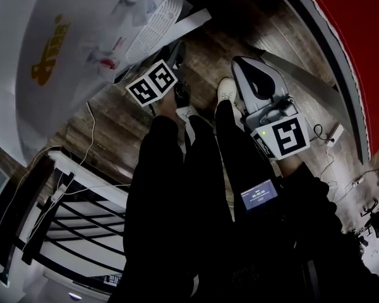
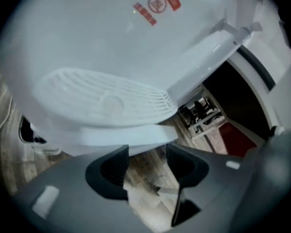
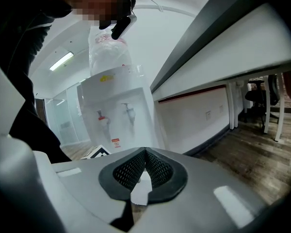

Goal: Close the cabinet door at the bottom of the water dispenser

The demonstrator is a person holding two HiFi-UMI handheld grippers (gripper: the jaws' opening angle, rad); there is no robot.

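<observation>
The white water dispenser [image 1: 63, 36] fills the head view's top left, its ribbed drip tray [image 1: 155, 17] facing me. A white strip, apparently the open cabinet door's top edge [image 1: 191, 21], sticks out to the right below the tray. My left gripper [image 1: 177, 65] hangs just before it. In the left gripper view the open jaws [image 2: 146, 155] hold nothing, with the drip tray [image 2: 102, 98] and the white edge [image 2: 131, 135] just beyond them. My right gripper [image 1: 245, 65] hangs over the floor, shut and empty [image 3: 145, 154], aimed at the dispenser [image 3: 119, 115].
My legs in black trousers and white shoes [image 1: 226, 90] stand between the grippers on the wooden floor. A cable [image 1: 88, 131] trails left of them, with a black metal rack [image 1: 82, 226] lower left. A white desk edge [image 3: 223, 47] runs along the right.
</observation>
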